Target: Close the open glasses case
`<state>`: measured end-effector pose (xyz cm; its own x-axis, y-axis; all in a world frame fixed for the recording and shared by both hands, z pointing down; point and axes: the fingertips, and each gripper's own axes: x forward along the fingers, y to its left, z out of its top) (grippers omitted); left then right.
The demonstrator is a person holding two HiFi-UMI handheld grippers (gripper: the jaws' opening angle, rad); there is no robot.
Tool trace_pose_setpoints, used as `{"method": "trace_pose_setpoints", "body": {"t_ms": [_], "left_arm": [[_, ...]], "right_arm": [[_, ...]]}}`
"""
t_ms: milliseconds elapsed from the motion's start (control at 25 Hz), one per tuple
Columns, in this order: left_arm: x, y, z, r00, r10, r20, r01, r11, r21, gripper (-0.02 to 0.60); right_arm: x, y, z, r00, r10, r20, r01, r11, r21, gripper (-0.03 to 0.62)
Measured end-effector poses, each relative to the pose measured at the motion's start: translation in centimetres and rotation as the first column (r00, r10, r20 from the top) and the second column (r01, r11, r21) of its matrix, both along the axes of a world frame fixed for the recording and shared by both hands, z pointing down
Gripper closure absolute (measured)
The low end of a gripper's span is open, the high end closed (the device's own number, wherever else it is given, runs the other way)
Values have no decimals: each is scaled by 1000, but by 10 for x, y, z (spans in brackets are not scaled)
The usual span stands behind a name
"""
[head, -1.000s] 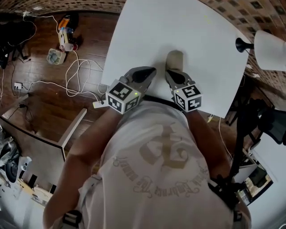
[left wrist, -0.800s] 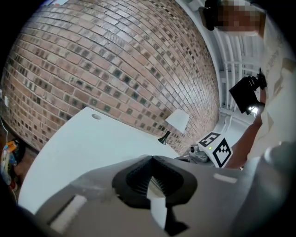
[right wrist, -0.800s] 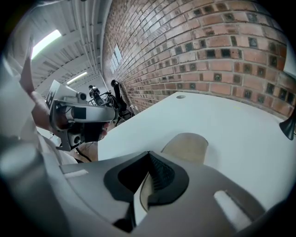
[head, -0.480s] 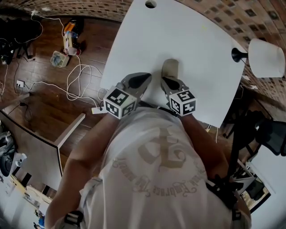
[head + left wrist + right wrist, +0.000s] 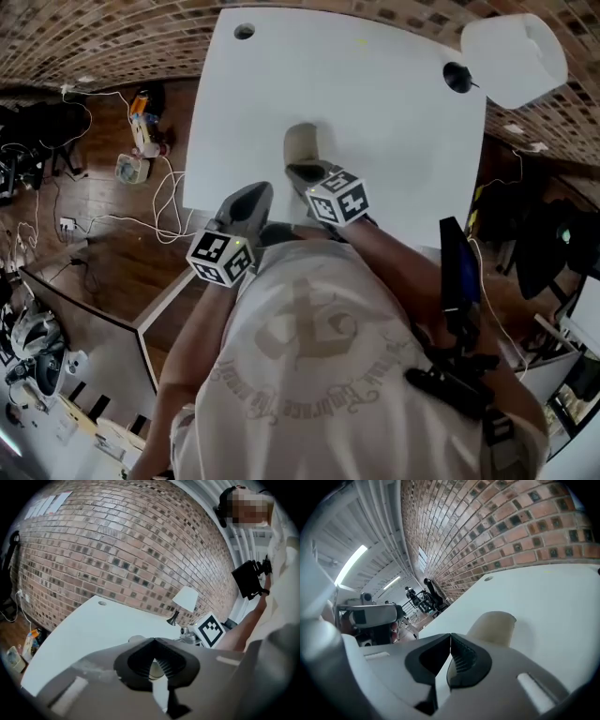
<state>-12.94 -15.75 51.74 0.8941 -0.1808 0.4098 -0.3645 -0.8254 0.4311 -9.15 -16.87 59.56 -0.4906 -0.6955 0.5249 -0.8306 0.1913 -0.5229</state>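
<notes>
- Task item: the glasses case (image 5: 302, 145), beige and oblong, lies on the white counter (image 5: 394, 112) towards its near edge, lengthways away from the person.
- Case condition: from the head view and the right gripper view no raised lid or gap can be made out. It appears to lie shut or nearly so, but whether it has latched cannot be confirmed.
- Right hand-held gripper (image 5: 450, 637): jaws together with nothing between them. Its tips sit just beside the near end of the case; contact cannot be confirmed.
- Left hand-held gripper (image 5: 152, 641): jaws likewise meeting at the tips and empty. It is held near the counter's front edge, to the left of the case and apart from it.
- Step in hand, as judged: the end of the closing press, or a check of it.
- Next move, as judged: a firm downward press on the lid with shut jaws if any gap remains, with the other hand-held gripper steadying the case so it does not slide. Otherwise, lift both clear.
</notes>
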Motion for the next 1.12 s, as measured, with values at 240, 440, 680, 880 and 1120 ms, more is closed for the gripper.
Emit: {"method": "trace_pose_setpoints", "body": {"t_ms": [240,440,680,880,1120], "left_arm": [[8,11,-7,997,-67,25,66,997,43,576],[27,33,-5,995,-96,35,94,994,48,575],[53,61,-3,995,-104,7,104,993,53,575],[80,91,-4,994,-103,-31,105,992,64,575],[91,100,-19,991,-122,-51,127,987,97,575]], "right_arm": [[13,7,-12,998,-49,43,46,997,54,586],[28,25,-47,993,-88,77,77,988,137,586],[47,59,-77,990,-136,30,124,960,250,586],[76,93,-89,988,-151,-33,153,940,304,586],[104,118,-98,991,-131,-34,135,929,346,586]]}}
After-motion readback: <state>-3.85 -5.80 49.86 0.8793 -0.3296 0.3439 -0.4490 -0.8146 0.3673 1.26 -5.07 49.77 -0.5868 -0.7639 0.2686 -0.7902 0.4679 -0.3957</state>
